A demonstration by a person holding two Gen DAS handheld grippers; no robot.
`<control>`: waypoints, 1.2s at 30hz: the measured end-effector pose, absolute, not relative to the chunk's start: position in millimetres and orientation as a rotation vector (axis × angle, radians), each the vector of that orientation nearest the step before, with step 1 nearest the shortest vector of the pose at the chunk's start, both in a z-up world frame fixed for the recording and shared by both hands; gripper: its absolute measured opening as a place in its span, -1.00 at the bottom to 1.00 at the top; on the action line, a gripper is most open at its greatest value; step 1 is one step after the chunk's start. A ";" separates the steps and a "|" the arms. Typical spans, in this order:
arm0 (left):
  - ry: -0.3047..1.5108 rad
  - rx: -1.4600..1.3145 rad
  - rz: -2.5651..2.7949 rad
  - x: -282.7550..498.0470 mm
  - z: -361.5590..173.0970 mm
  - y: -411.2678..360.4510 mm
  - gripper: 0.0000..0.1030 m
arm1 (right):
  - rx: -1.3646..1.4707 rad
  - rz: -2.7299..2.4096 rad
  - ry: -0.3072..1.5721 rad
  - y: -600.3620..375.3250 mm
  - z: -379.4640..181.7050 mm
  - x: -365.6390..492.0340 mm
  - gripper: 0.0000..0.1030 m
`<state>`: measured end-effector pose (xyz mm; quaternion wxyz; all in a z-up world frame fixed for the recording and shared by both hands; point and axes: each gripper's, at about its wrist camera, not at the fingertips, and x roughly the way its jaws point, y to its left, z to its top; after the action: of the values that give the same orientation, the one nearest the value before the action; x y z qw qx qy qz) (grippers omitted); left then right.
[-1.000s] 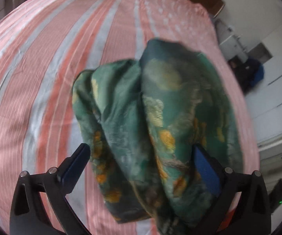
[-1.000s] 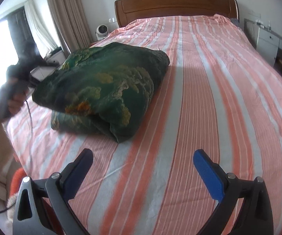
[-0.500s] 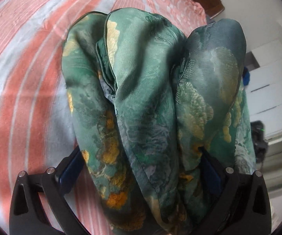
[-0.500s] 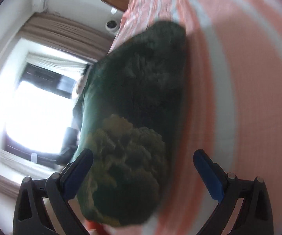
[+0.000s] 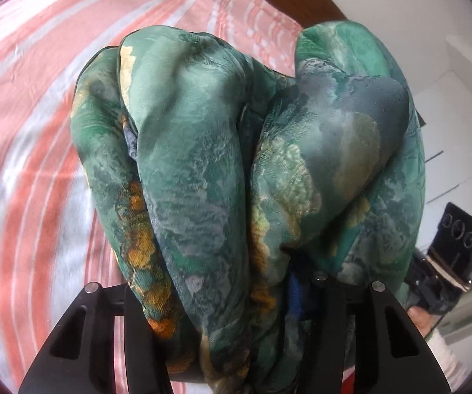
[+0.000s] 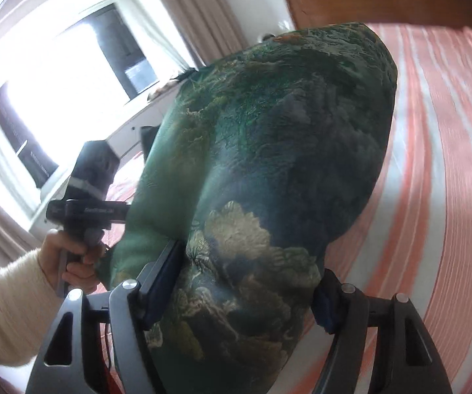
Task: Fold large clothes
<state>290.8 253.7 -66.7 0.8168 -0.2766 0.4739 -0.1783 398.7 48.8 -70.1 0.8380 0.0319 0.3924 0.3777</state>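
My left gripper [image 5: 232,298] and right gripper [image 6: 245,295] are both closing on the folded green garment [image 6: 278,164], which fills their jaws over the striped bed [image 5: 29,151]. The small lettering on my left gripper's body is too blurred to read.

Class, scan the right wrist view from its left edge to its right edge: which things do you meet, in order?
Cream sleeve → hand holding the left gripper's handle → green folded garment, with the closing right gripper around its near end → striped bedsheet.
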 end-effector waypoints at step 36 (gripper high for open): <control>0.558 0.100 0.184 111.8 78.6 122.6 1.00 | -0.102 0.218 0.563 -41.5 35.3 260.4 1.00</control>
<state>111.8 122.6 78.6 0.9559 0.0491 0.2749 0.0908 260.4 -41.5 35.3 0.9536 -0.0501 0.2769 0.1072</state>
